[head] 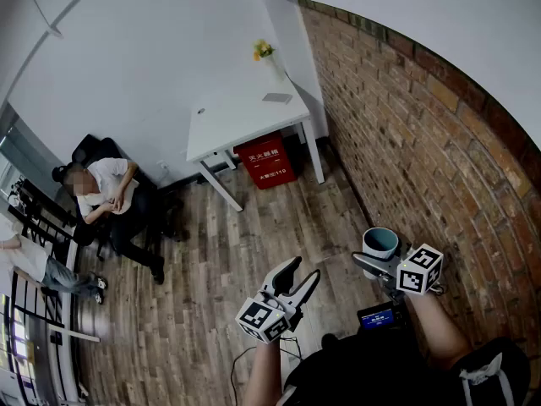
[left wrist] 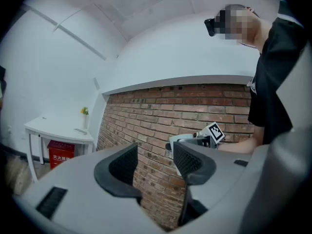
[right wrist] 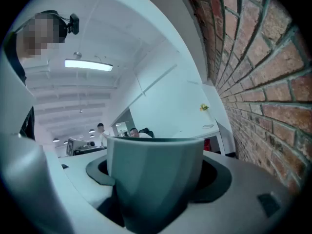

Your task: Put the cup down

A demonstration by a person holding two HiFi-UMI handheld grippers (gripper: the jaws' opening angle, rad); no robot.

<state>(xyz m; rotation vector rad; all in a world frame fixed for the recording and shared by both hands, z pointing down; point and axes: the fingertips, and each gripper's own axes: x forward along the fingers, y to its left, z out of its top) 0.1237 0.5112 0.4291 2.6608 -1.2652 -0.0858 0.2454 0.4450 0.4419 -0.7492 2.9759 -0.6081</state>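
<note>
A grey-white cup (head: 380, 244) with a teal inside stands upright in the air near the brick wall, with my right gripper (head: 378, 260) shut on its sides. In the right gripper view the cup (right wrist: 155, 179) fills the space between the two dark jaws, which press on it left and right. My left gripper (head: 303, 271) hangs to the cup's left, over the wooden floor, open with nothing between its fingers. The left gripper view shows the open left gripper (left wrist: 156, 160) facing the brick wall, and beyond it the cup (left wrist: 176, 145) held level.
A brick wall (head: 406, 142) runs along the right. At the back stands a white table (head: 245, 117) with yellow flowers (head: 263, 50) and a red box (head: 265, 161) under it. A person (head: 106, 193) sits on a chair at the left. Wooden floor (head: 220, 260) lies between.
</note>
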